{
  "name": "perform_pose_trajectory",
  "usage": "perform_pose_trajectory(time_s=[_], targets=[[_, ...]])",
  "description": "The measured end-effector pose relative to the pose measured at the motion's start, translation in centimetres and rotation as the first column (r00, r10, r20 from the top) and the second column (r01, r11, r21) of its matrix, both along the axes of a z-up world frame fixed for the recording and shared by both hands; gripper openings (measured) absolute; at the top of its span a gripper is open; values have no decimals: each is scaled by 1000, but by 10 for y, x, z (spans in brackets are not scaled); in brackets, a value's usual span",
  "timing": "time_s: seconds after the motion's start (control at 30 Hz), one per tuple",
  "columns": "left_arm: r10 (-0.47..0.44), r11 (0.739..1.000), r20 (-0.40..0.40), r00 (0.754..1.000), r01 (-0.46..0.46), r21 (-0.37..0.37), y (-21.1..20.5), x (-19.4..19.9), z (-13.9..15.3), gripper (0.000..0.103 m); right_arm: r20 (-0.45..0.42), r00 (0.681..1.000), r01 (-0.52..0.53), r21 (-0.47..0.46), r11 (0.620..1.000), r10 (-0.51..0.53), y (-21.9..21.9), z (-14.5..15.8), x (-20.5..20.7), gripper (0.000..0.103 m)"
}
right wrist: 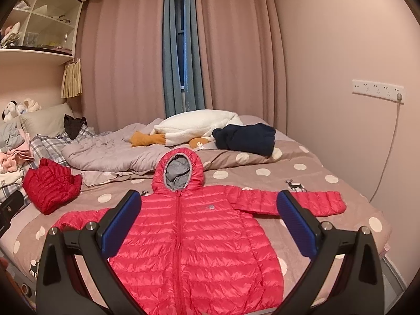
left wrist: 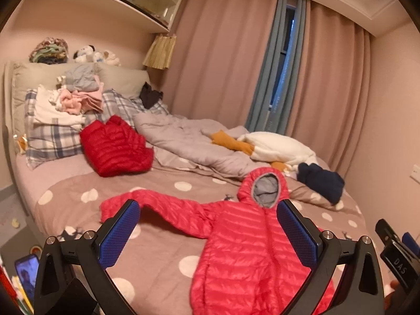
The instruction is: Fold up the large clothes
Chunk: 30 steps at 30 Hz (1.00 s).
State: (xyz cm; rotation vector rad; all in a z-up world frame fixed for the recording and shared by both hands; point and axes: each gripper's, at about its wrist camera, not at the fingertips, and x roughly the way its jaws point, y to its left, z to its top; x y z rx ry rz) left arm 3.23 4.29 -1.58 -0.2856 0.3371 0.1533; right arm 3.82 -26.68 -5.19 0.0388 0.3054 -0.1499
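Note:
A pink-red hooded puffer jacket (right wrist: 194, 239) lies flat, front up and zipped, on the polka-dot bedspread (right wrist: 309, 181), sleeves spread to both sides, grey-lined hood (right wrist: 178, 170) pointing toward the curtains. It also shows in the left wrist view (left wrist: 249, 252), with its left sleeve (left wrist: 157, 204) stretched out. My left gripper (left wrist: 207, 207) is open and empty, above the jacket's left side. My right gripper (right wrist: 208, 197) is open and empty, above the jacket's chest. Neither touches the jacket.
A folded red puffer jacket (left wrist: 115, 147) lies near the plaid pillows (left wrist: 52, 136), which carry a pile of clothes (left wrist: 76, 97). A crumpled grey duvet (right wrist: 110, 155), a white and orange plush (right wrist: 194, 126) and a folded navy garment (right wrist: 246, 137) lie behind. Wall and sockets (right wrist: 378, 90) stand right.

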Motion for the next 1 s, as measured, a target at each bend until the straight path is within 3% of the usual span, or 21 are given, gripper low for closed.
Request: perform_pose_trajectory(time_s=[0.13,0.37,0.47,0.7,1.0], targets=[[-108,993,26,994,109,-46,0,-1,3,103,29,999,30,-8,1000,-30,-1,6,-6,103],[-102,994,36,994,101,30,-4,2,-6,103,33,998,62,-54,997,-60,-2,4,-5,103],[-119,993,29,993,119,6,4,2,-11,103,39,995,93,-69,993,-90,0,3,-4,103],[-142,986,46,989,145,-86,8,-3,-13,103,1,998,59,-75,995,-59,2,-7,0,103],[-165,984,62,984,169,-61,0,-10,-6,103,-28,998,57,-81,995,-60,2,-12,-2,103]])
